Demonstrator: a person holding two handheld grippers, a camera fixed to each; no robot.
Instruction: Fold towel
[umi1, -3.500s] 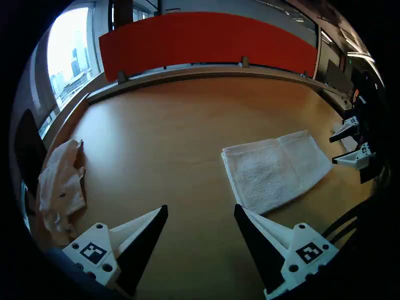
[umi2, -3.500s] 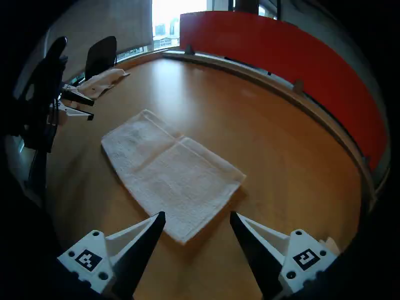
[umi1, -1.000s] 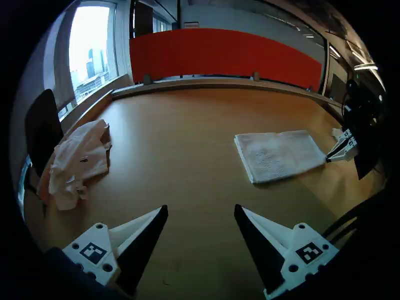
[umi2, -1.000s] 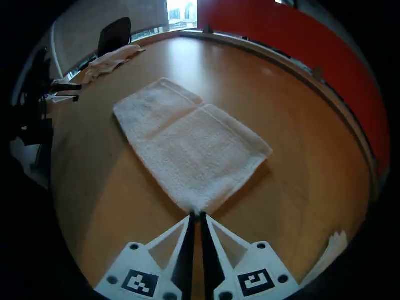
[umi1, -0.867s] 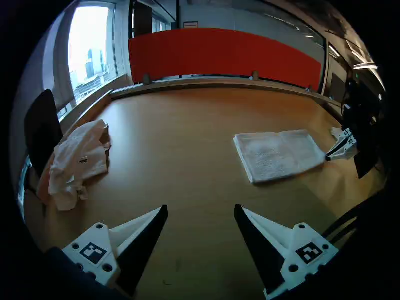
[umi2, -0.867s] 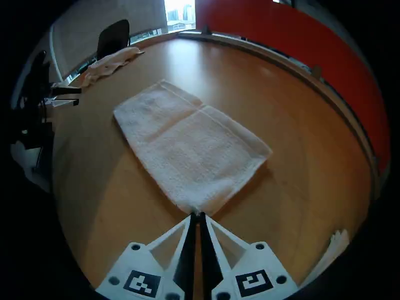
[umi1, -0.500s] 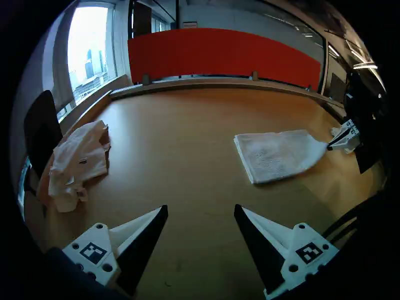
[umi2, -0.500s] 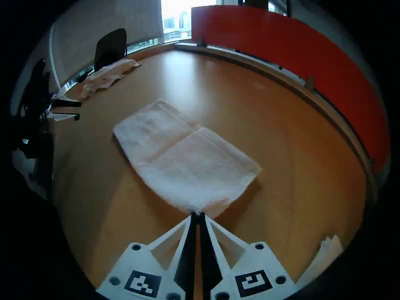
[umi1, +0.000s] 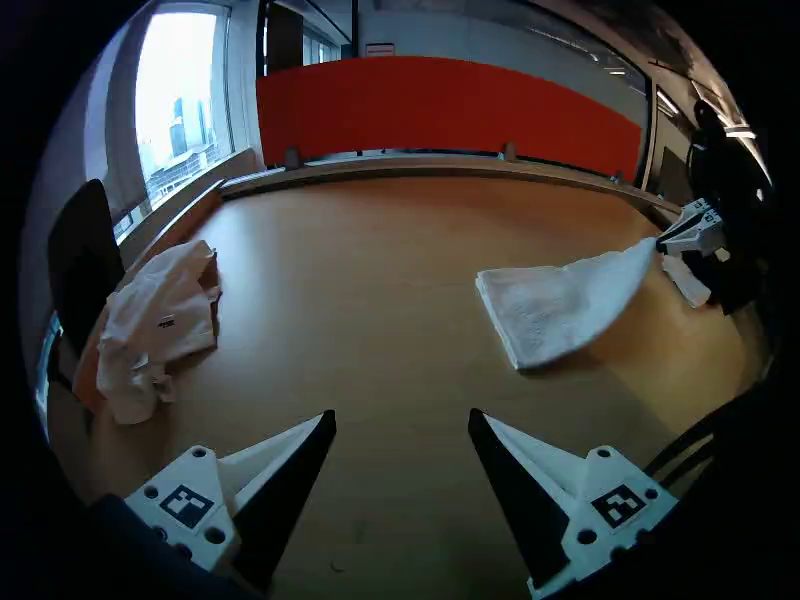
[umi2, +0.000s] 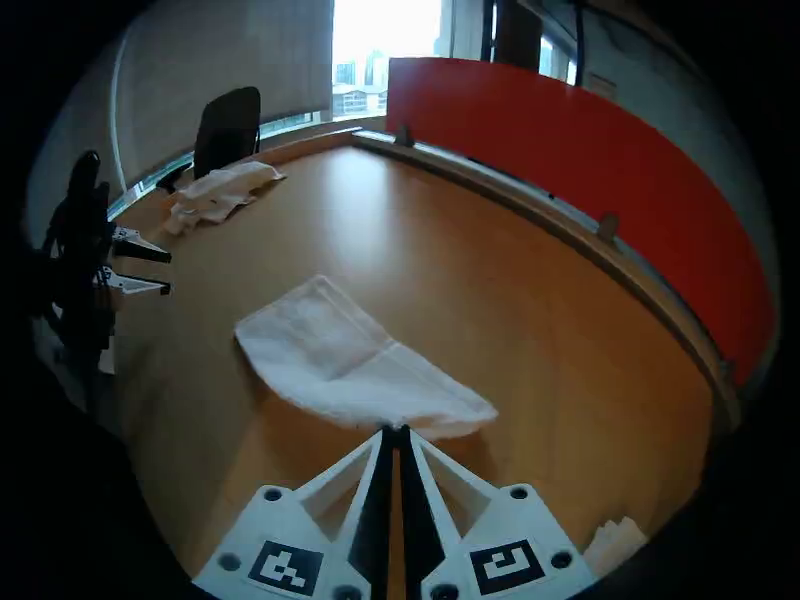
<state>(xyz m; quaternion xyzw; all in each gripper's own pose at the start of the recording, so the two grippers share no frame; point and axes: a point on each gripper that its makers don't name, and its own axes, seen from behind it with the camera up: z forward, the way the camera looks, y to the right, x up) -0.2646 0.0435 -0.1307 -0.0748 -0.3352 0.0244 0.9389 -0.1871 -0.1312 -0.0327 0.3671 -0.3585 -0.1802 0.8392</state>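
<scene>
One corner of the towel (umi2: 330, 360) is pinched in the closed right gripper (umi2: 396, 432) and held above the table (umi2: 480, 270); the rest lies flat. A fold looks under way (the flap is raised): next, carry that corner over to the far edge. Its long axis runs from the pinch roughly toward the left gripper (umi1: 400, 420), which is spread wide and empty.

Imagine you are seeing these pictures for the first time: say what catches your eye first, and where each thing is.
First the white towel on the wooden table, one corner pinched and held up off the surface by the shut right hand-held gripper. Next the long red partition along the table's far edge. Then the crumpled pale cloth at the table's left side in the left gripper view.
</scene>
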